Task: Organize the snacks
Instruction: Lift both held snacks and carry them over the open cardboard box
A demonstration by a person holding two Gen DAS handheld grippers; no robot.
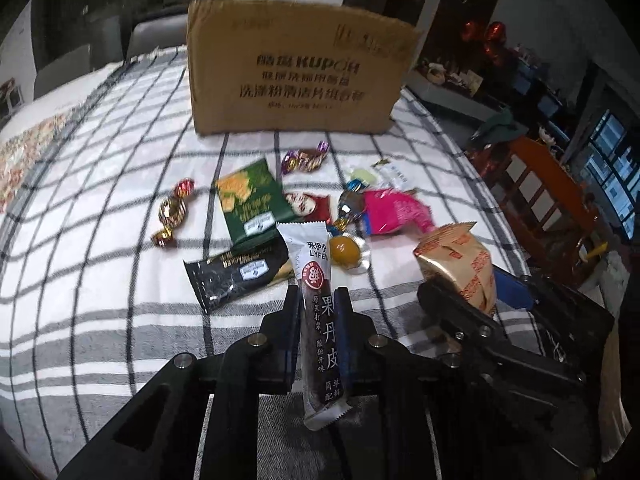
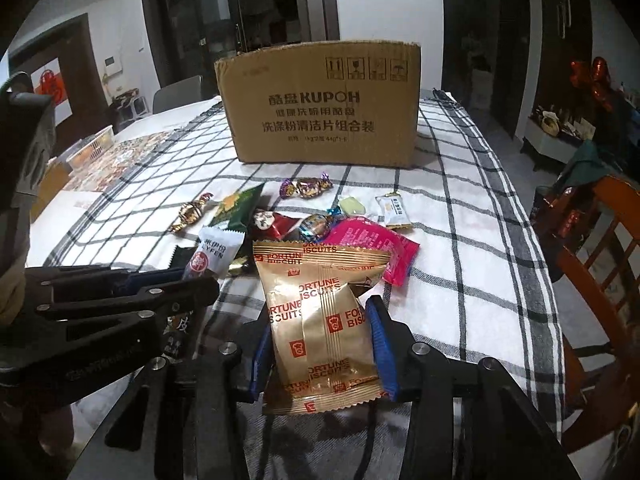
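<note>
Pinching: L fingers (image 1: 316, 300) on fruit-leather stick (image 1: 316, 280), R fingers (image 2: 320, 320) on gold biscuit pkt (image 2: 324, 320).

A: Where does the cardboard box (image 2: 320, 104) stand?
B: Upright at the far end of the desk (image 2: 460, 280), on the checked cloth (image 1: 100, 320), behind all the snacks.
A: And the loose pile?
B: Spread before the box. The cracker packet (image 1: 252, 200) lies left of the middle, with two wrapped sweets (image 1: 174, 212) further left. A twisted candy (image 2: 307, 188) lies nearest the box.
A: What is closest to the cameras?
B: The fruit-leather stick (image 1: 320, 312) stands between the left gripper (image 1: 318, 300) jaws; the biscuit pack (image 2: 324, 328) sits between the right gripper (image 2: 320, 320) jaws, to its right.
A: Beside the desk?
B: A wooden chair (image 2: 600, 272), off the right edge.
</note>
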